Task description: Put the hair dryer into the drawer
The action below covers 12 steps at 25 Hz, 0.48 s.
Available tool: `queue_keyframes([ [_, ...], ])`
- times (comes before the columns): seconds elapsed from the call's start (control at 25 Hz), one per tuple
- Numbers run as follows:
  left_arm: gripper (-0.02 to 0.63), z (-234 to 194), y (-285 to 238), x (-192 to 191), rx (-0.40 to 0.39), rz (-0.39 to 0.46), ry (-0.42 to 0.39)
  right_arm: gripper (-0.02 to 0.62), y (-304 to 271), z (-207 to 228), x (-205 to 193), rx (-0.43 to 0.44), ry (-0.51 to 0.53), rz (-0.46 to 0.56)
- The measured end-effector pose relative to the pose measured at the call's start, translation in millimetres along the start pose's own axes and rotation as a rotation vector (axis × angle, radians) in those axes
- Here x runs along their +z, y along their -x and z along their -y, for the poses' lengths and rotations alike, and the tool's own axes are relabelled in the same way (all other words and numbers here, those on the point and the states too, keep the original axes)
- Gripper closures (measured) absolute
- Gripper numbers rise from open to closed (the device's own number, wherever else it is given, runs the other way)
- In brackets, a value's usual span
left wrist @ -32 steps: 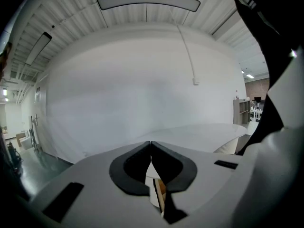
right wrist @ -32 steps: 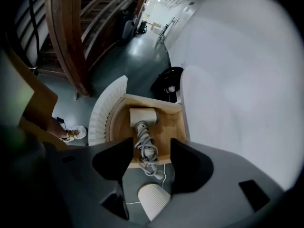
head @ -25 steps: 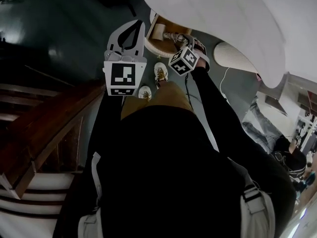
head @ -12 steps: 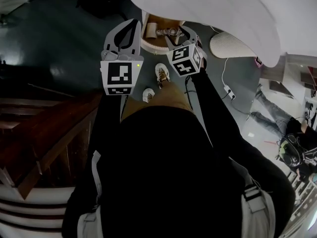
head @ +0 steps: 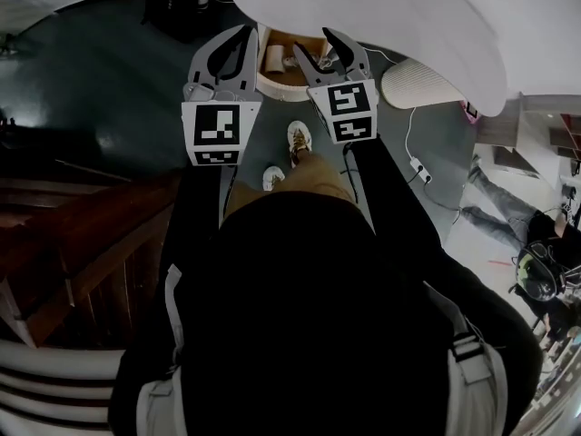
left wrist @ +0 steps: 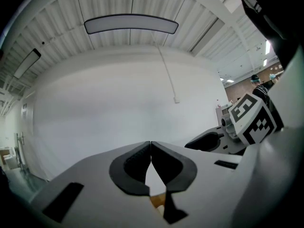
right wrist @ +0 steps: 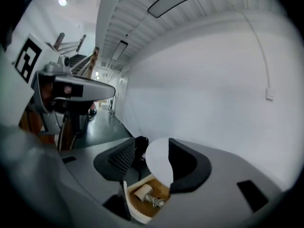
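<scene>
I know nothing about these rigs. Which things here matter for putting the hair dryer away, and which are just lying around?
Part of the job:
- hair dryer, already lying in the drawer
- drawer, pulled open

Just lying about:
- power strip on the floor
- white ribbed object beside the table
- wooden stairs

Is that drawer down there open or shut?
Open: the drawer is pulled out with its wooden inside exposed, and the hair dryer lies in it with its cord.
</scene>
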<state>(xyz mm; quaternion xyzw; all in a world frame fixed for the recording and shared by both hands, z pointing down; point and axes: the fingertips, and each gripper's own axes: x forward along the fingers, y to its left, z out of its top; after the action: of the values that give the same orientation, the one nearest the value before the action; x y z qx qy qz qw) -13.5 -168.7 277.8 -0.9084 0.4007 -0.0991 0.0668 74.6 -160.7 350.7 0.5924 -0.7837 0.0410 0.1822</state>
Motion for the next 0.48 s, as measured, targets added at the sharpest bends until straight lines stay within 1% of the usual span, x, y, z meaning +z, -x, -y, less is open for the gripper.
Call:
queue_keyframes([
  [0.24, 0.591, 3, 8, 19, 0.005, 0.034, -0.005, 0.367, 26, -2, 37, 0.001, -0.065, 0.142],
  [0.48, 0.589, 2, 17, 32, 0.02, 0.061, -0.006, 0.387, 39, -5, 58, -0.015, -0.075, 0.21],
])
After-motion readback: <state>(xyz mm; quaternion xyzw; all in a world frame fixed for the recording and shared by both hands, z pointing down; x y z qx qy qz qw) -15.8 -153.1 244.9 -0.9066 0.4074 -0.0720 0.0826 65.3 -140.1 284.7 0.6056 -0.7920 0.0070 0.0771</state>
